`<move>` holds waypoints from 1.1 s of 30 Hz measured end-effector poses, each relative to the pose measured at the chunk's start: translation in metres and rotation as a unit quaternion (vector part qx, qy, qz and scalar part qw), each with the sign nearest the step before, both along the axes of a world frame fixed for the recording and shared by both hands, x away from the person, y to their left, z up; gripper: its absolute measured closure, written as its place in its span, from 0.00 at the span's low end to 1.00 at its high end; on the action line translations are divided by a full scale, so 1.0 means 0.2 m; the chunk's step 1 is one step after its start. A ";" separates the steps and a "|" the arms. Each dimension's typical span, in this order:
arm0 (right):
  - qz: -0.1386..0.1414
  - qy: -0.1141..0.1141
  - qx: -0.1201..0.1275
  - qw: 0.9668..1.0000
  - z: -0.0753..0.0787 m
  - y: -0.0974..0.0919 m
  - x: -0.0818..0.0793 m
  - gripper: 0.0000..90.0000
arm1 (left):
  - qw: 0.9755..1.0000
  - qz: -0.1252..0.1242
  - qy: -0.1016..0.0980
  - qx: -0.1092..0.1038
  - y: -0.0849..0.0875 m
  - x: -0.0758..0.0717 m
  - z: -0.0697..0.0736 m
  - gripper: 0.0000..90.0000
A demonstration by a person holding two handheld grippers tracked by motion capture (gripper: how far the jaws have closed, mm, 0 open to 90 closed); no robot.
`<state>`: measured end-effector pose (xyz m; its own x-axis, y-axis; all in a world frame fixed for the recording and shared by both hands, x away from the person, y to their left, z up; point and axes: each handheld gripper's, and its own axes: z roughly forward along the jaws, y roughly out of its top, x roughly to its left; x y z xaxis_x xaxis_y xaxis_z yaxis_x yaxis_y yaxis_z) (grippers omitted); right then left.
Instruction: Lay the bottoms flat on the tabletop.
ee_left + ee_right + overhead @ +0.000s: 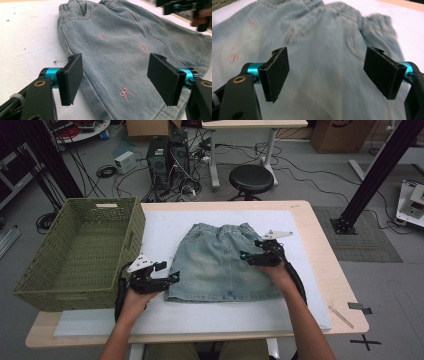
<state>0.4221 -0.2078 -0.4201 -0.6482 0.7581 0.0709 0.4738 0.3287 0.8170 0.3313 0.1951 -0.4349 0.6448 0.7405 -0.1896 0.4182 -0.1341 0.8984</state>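
The denim skirt (223, 262) lies flat, waistband away from the person, between both wide-open, empty hand-held grippers: left hand-held gripper (169, 272) at its hem corner, right hand-held gripper (248, 255) over its right half.

denim skirt (225, 260) | light blue, pink bows | flat, spread on table
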 end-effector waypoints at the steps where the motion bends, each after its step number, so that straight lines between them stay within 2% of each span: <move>1: 0.003 -0.002 -0.004 1.000 0.00 0.03 0.03 0.23 | 1.000 0.001 0.000 -0.001 0.00 0.00 0.00 0.28; 5: 0.010 0.001 -0.018 1.000 -0.01 0.13 0.12 0.23 | 1.000 -0.001 -0.012 -0.009 0.01 0.00 0.00 0.24; 8: 0.016 0.005 -0.037 0.999 -0.02 0.20 0.18 0.24 | 1.000 -0.001 -0.015 -0.004 0.01 0.01 0.00 0.24; 11: 0.016 0.016 -0.043 0.999 -0.03 0.25 0.23 0.26 | 1.000 -0.003 -0.014 0.004 0.02 0.00 0.00 0.24; 15: 0.017 0.027 -0.073 0.997 -0.06 0.31 0.27 0.29 | 1.000 -0.003 -0.013 0.008 0.02 0.00 0.00 0.24; 19: 0.016 0.053 -0.097 0.994 -0.09 0.34 0.30 0.29 | 1.000 -0.003 -0.011 0.011 0.01 0.01 0.00 0.24; 21: 0.014 0.047 -0.103 0.993 -0.10 0.33 0.31 0.29 | 1.000 -0.004 -0.011 0.014 0.00 0.01 -0.01 0.24; 24: -0.005 0.044 -0.114 0.992 -0.10 0.31 0.31 0.29 | 1.000 -0.004 -0.008 0.016 -0.01 0.02 -0.01 0.24; 28: -0.028 0.066 -0.074 0.995 -0.14 0.21 0.31 0.28 | 1.000 -0.006 -0.009 0.016 -0.02 0.01 -0.02 0.24; 31: -0.025 0.064 -0.079 0.994 -0.12 0.22 0.31 0.28 | 1.000 -0.005 -0.009 0.014 -0.01 0.01 -0.01 0.24; 33: -0.022 0.057 -0.073 0.995 -0.09 0.23 0.29 0.28 | 1.000 -0.003 -0.011 0.015 -0.01 0.01 0.00 0.24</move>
